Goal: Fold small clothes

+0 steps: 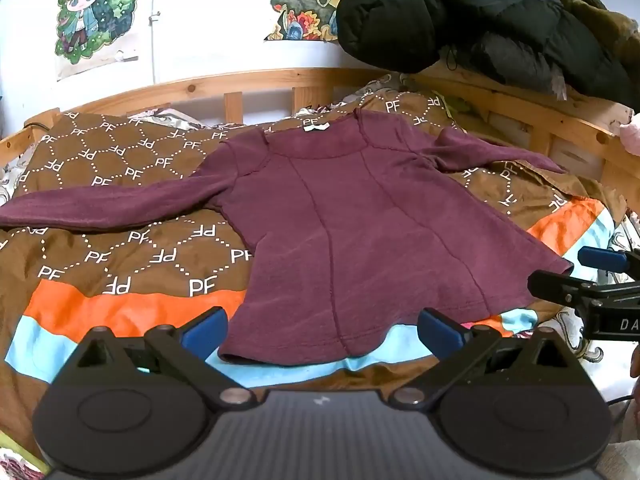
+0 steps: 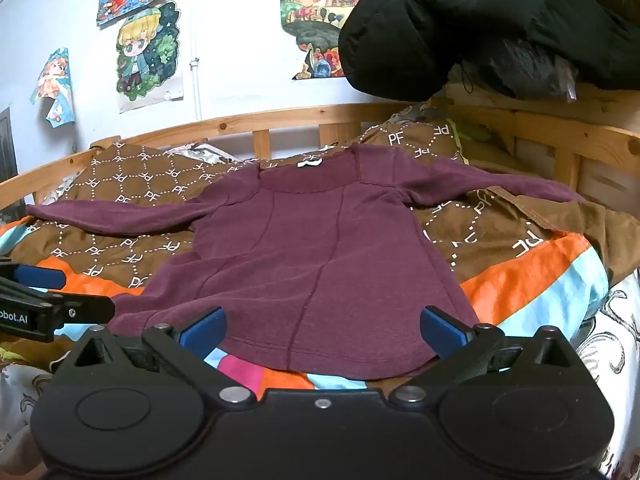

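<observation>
Blue-padded fingers of the left gripper (image 1: 322, 330) stand wide apart just short of the hem of a maroon long-sleeved top (image 1: 352, 224), nothing between them; the right gripper (image 2: 322, 330) likewise has its jaws spread wide and empty, poised just before the same hem; each gripper shows at the edge of the other's view, the two set side by side along the hem; the top lies flat, neck away from the cameras, both sleeves stretched outward, on a brown patterned blanket (image 1: 120, 256) with orange and light blue stripes; behind runs a wooden bed rail (image 2: 280, 118); a black padded jacket (image 2: 480, 20) is heaped over the rail's right end; colourful drawings (image 2: 148, 52) hang on the white wall.
</observation>
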Available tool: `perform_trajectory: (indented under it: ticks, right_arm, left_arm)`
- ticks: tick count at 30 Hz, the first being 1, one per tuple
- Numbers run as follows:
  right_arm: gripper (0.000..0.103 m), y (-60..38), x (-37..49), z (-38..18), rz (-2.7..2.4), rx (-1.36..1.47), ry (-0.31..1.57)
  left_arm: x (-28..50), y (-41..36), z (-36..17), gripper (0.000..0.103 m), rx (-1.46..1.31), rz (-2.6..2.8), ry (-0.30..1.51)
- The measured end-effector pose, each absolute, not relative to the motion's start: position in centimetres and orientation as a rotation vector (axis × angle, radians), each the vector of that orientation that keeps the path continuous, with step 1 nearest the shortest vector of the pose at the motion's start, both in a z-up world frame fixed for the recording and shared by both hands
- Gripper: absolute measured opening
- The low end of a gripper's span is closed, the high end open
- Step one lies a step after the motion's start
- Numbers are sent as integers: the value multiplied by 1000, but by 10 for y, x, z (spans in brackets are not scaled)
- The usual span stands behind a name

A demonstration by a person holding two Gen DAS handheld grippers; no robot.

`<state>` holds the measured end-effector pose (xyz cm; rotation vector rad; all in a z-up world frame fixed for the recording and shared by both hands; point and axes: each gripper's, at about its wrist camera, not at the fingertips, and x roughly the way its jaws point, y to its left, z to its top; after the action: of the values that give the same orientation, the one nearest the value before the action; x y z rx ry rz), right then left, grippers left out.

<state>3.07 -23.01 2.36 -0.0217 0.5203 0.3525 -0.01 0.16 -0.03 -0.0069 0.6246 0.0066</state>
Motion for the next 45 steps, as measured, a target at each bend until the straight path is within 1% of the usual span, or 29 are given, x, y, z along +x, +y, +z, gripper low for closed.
perform_trajectory:
  ticks: [45]
  right_arm:
    - [103, -233, 31, 24, 354, -8, 520]
  left_arm:
    - [1, 0, -4, 103, 7, 15, 631]
